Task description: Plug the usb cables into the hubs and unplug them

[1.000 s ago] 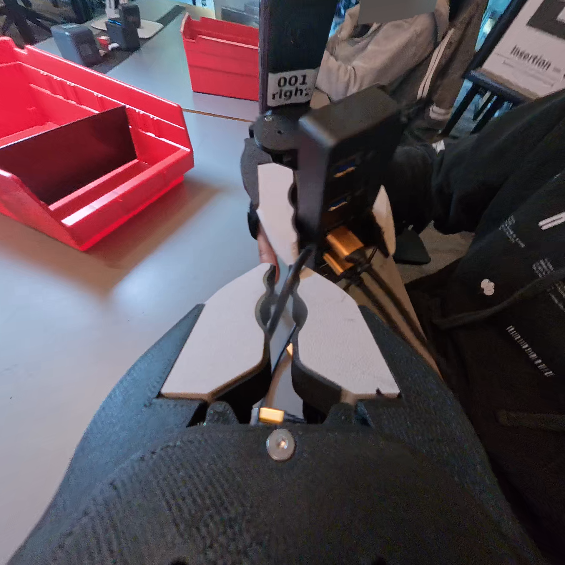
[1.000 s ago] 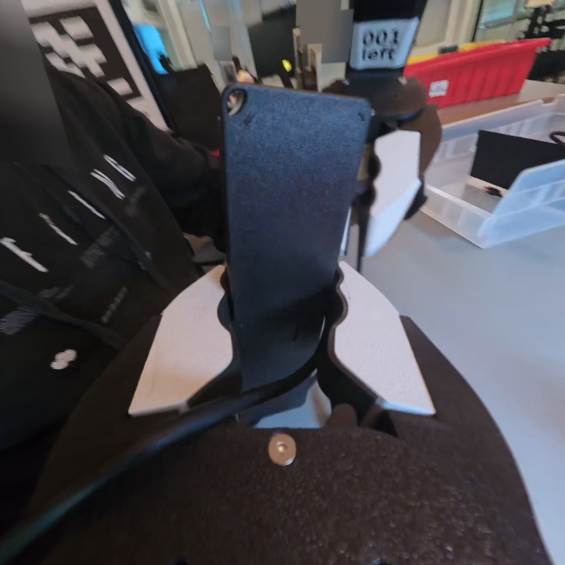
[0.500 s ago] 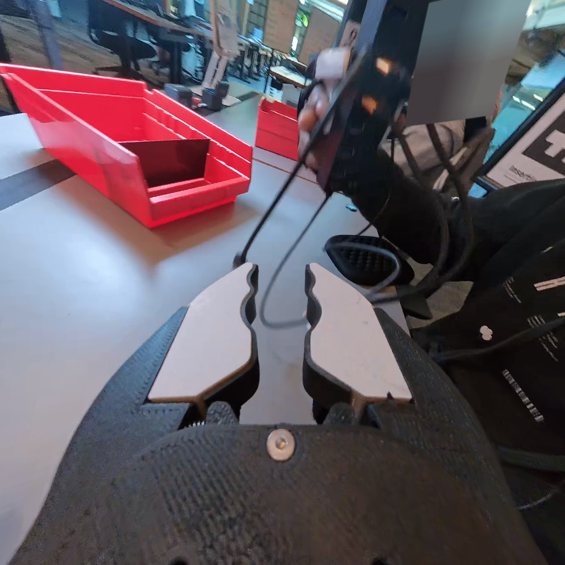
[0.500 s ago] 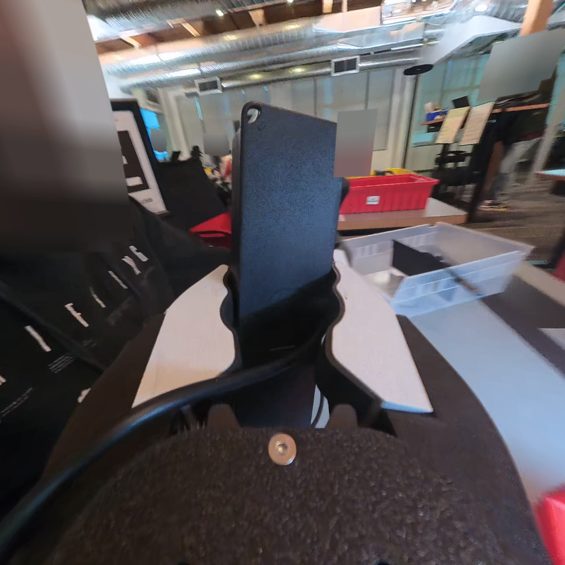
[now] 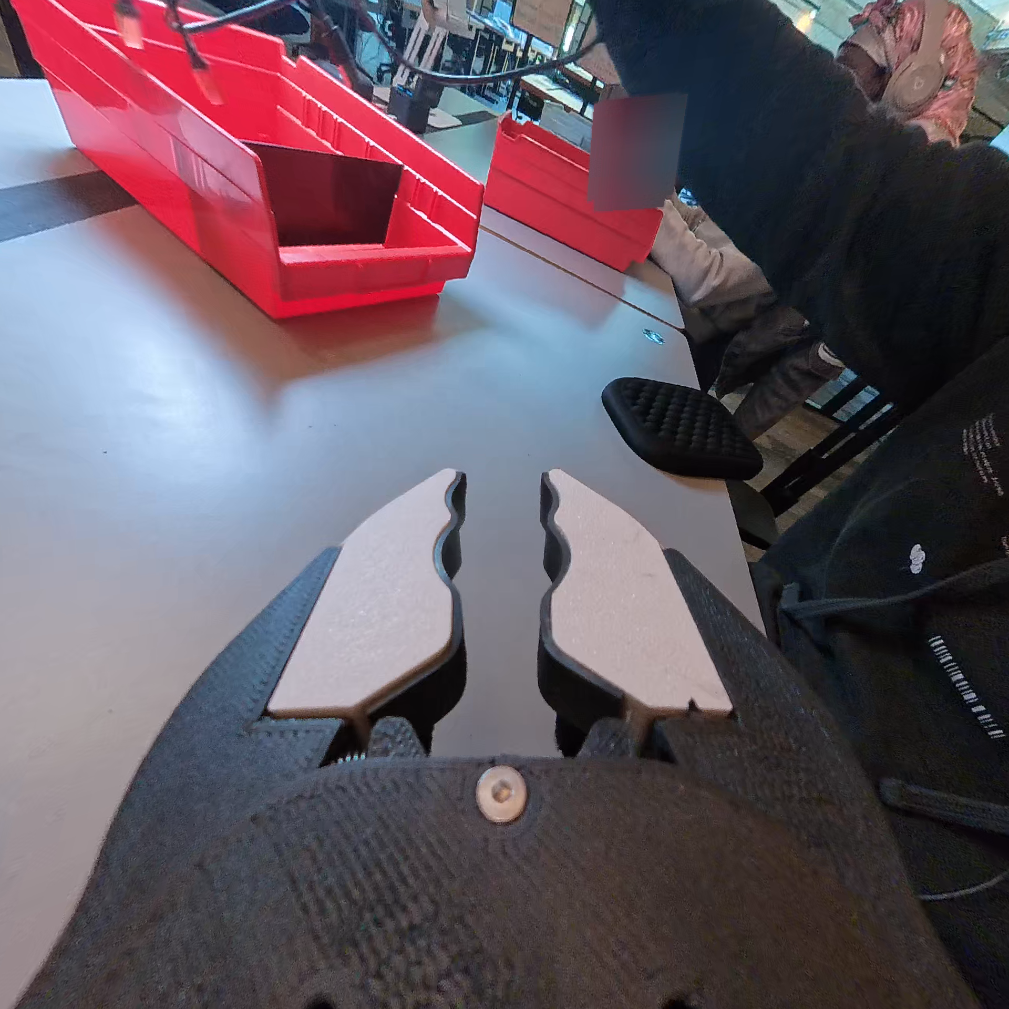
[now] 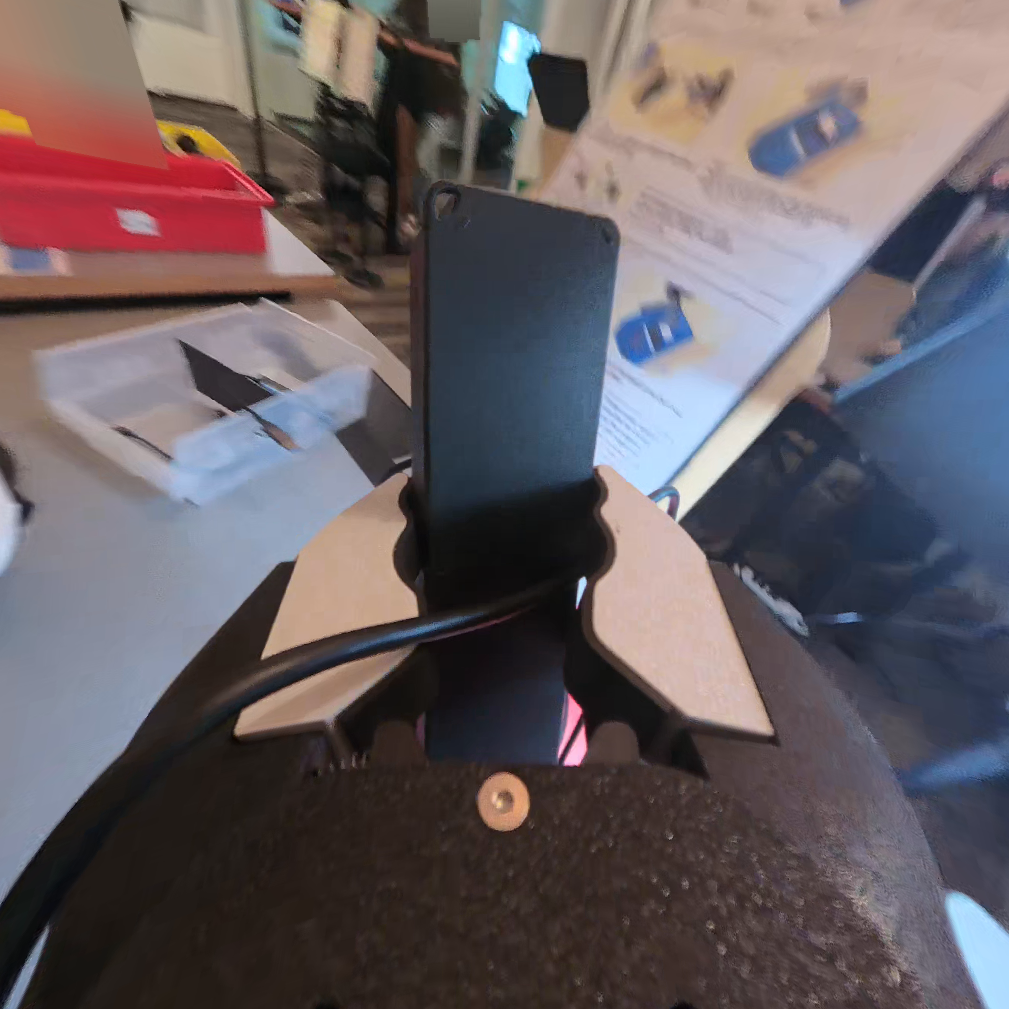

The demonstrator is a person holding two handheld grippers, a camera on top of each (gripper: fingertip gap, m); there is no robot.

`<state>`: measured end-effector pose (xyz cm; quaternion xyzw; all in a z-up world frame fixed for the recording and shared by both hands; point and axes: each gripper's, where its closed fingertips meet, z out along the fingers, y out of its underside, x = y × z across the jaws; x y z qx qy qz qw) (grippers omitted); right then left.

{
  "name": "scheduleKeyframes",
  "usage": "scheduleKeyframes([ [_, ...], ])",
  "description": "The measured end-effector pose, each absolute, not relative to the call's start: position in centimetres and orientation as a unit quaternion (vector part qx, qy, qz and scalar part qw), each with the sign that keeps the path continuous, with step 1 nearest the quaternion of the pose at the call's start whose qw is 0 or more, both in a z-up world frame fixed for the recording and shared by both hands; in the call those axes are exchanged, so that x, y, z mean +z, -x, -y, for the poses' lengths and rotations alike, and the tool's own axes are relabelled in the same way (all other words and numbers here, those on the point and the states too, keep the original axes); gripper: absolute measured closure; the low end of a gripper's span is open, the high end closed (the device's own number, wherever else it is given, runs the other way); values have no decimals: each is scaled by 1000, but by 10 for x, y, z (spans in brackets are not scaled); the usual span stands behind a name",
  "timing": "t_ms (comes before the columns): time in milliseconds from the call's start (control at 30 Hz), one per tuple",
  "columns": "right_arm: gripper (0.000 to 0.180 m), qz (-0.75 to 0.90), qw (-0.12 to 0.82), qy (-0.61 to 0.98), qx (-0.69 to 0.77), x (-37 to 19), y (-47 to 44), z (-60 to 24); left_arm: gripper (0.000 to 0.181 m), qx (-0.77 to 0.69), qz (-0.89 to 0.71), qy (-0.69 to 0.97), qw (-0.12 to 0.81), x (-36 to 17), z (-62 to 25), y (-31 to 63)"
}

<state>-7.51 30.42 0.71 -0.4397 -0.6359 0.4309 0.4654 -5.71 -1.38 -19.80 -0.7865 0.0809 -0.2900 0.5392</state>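
- the left claw (image 5: 503, 480) has its two pale fingers apart with nothing between them, only bare grey bench (image 5: 164, 437) showing through the gap.
- ahead of it and to its left a long red bin (image 5: 327, 262) sits on the bench, a dark divider (image 5: 327, 196) standing inside near the bin's closer end.
- above that bin's far part thin usb cables (image 5: 437, 76) hang in the air, with small plug ends (image 5: 205, 87) dangling at the upper left; what holds them is out of view.
- a second red bin (image 5: 546, 180) lies farther ahead, to the right of the first one.
- just ahead and to the right of the left claw, a black textured pad (image 5: 677, 431) overhangs the bench edge, with a person's dark sleeve and hoodie (image 5: 901, 546) beyond.
- the right claw (image 6: 505, 480) is clamped on a flat black hub (image 6: 513, 349), which stands upright out of the fingers.
- a black cord (image 6: 327, 650) runs from the hub's lower end across the left finger (image 6: 338, 617) and off toward the lower left.
- ahead and to the left of the right claw a clear plastic bin (image 6: 180, 404) rests on the bench, blurred.
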Motion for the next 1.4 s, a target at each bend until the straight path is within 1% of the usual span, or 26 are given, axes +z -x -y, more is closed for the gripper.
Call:
scheduleKeyframes([
  [200,122,615,388,566,388,-107,98,-365,156,-284,-90,798,524,-208,13,52],
  [300,122,628,361,614,313,-153,98,-390,156,-287,-90,802,516,-213,12,52],
  [467,122,629,316,679,207,-192,96,-422,157,-294,-92,809,501,-221,11,49],
  [533,121,632,285,703,155,-208,93,-432,157,-290,-97,814,494,-225,11,47],
  [600,122,639,287,706,107,-216,93,-445,157,-289,-100,817,488,-229,11,45],
  [667,119,649,287,701,68,-217,90,-456,157,-289,-101,820,484,-232,11,44],
  [733,108,669,283,686,40,-210,84,-462,157,-286,-102,823,480,-235,11,44],
  [800,103,682,282,674,43,-196,78,-463,157,-285,-102,824,479,-236,11,45],
  [933,103,690,305,654,49,-164,57,-460,157,-288,-101,824,477,-236,11,45],
  [1033,108,673,344,646,108,-133,45,-441,157,-286,-103,824,478,-236,11,44],
  [1167,117,637,424,600,234,-72,30,-373,157,-268,-97,821,494,-230,9,50],
  [1233,120,633,448,569,275,-56,16,-326,155,-252,-86,821,506,-226,8,56],
  [1300,121,641,465,534,295,-56,2,-277,152,-222,-73,821,521,-219,7,68],
  [1400,122,640,449,508,362,-84,-12,-203,150,-170,-46,812,556,-200,11,94],
])
